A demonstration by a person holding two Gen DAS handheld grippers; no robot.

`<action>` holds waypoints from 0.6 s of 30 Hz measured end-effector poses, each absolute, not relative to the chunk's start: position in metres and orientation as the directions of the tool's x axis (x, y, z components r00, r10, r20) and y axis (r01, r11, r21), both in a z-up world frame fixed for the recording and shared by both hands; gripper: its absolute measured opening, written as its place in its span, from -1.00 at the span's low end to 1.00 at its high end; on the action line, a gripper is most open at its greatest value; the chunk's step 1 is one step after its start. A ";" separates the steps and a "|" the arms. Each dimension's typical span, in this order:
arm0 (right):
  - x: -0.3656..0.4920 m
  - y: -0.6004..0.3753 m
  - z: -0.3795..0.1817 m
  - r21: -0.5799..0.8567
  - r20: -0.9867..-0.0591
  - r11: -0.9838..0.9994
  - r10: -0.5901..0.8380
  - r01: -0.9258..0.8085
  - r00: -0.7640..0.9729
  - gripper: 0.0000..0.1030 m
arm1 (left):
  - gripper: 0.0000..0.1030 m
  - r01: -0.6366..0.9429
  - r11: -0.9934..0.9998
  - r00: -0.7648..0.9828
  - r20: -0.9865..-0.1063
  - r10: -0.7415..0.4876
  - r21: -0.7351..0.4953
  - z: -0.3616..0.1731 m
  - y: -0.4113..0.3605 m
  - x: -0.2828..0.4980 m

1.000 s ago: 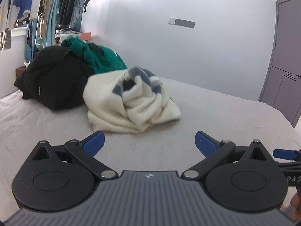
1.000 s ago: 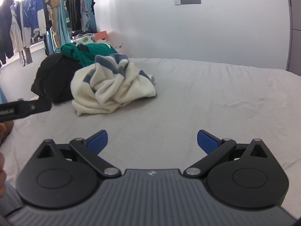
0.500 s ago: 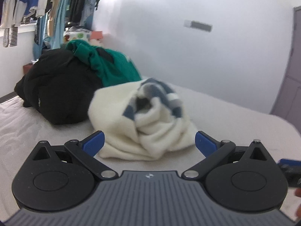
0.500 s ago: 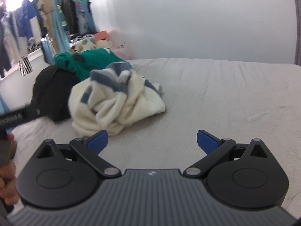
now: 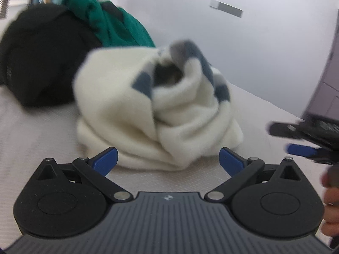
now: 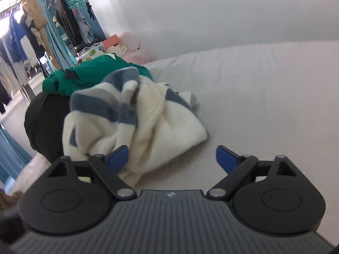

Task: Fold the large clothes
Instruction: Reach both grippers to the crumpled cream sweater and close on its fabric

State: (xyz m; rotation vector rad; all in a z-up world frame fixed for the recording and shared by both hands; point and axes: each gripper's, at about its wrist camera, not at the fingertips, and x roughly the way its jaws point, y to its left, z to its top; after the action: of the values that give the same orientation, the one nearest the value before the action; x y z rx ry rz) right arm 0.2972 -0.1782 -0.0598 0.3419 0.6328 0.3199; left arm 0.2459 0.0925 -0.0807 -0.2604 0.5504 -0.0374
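Closest to me, my left gripper [image 5: 167,158] stands wide open with nothing between its blue pads, and the near hem of the cream sweater [image 5: 135,110] sits just ahead of it on the bed [image 5: 38,131]. My right gripper [image 6: 172,157] is open too, holding nothing; its jaws have just been closing a little, and its left pad sits right at the sweater's near edge — touching or only overlapping in view, I cannot tell. The sweater lies crumpled in a heap, cream fleece with blue-grey stripes. I judge it light, soft and floppy, thick enough to bunch, so a pinch on a single layer at the hem or a shoulder seam should lift it cleanly, not a grab into the mound. Behind it, touching or nearly so, lie a black garment [image 5: 42,63] and a green garment [image 5: 118,27], then the wall [image 6: 211,10] — with hanging clothes [image 6: 31,31] far left.
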 end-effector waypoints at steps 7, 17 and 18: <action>0.347 -0.151 -0.075 0.445 -0.496 0.863 0.460 -0.239 0.736 0.19 | 0.83 0.033 0.970 0.853 -0.498 -0.152 -0.240 -0.103 0.080 0.280; 0.377 -0.138 -0.093 0.464 -0.488 0.842 0.502 -0.275 0.714 0.02 | 0.12 0.031 0.988 0.898 -0.429 -0.094 -0.152 -0.118 0.064 0.305; 0.376 -0.139 -0.095 0.474 -0.479 0.837 0.506 -0.274 0.717 0.02 | 0.06 0.024 0.986 0.900 -0.426 -0.093 -0.164 -0.118 0.066 0.304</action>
State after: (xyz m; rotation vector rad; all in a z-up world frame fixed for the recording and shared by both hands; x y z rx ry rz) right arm 0.3764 -0.1393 -0.0949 0.3881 0.6363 0.4439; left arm 0.3036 0.0663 -0.1176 -0.1563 0.4479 -0.0605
